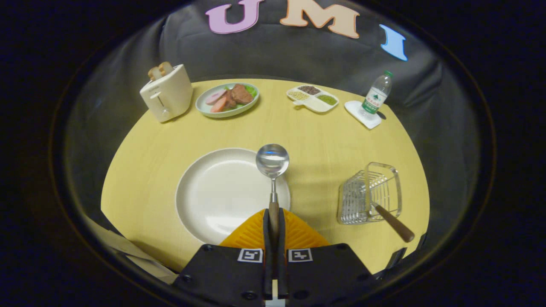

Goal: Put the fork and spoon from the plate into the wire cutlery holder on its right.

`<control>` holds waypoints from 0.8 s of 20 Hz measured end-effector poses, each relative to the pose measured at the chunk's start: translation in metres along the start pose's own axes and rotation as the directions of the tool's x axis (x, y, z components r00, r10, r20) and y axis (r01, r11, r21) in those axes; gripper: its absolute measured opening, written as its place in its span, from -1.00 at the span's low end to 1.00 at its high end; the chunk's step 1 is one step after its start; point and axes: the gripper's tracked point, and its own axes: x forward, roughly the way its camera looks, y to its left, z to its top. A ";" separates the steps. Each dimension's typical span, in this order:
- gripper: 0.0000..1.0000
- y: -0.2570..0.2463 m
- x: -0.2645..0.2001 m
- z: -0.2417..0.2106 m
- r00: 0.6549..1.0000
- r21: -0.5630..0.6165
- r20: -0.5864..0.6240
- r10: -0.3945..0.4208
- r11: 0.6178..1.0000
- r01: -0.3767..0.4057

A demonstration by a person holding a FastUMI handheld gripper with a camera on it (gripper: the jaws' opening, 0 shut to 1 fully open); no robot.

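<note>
The gripper [274,221] is clamped with both fingers on the brown wooden handle of a silver metal spoon [272,161], whose round bowl juts ahead of the fingertips above the right rim of the round white plate [222,194] on the yellow table [140,162]. To the plate's right stands the clear wire cutlery holder [369,194], with the wooden-handled fork [394,224] already in it, handle leaning out toward the near right. Beyond sit a cream toaster [167,93], a plate of meat and greens [227,99], a divided white dish [312,98] and a plastic bottle [376,96].
</note>
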 end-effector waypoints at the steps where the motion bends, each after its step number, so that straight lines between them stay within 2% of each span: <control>1: -0.84 -0.007 -0.002 0.002 1.000 0.010 0.004 -0.009 1.000 0.009; 7: -0.85 -0.040 -0.013 0.009 1.000 0.065 0.008 -0.028 0.998 0.027; 16: -0.84 -0.094 -0.036 0.008 0.997 0.057 -0.024 -0.075 0.995 0.076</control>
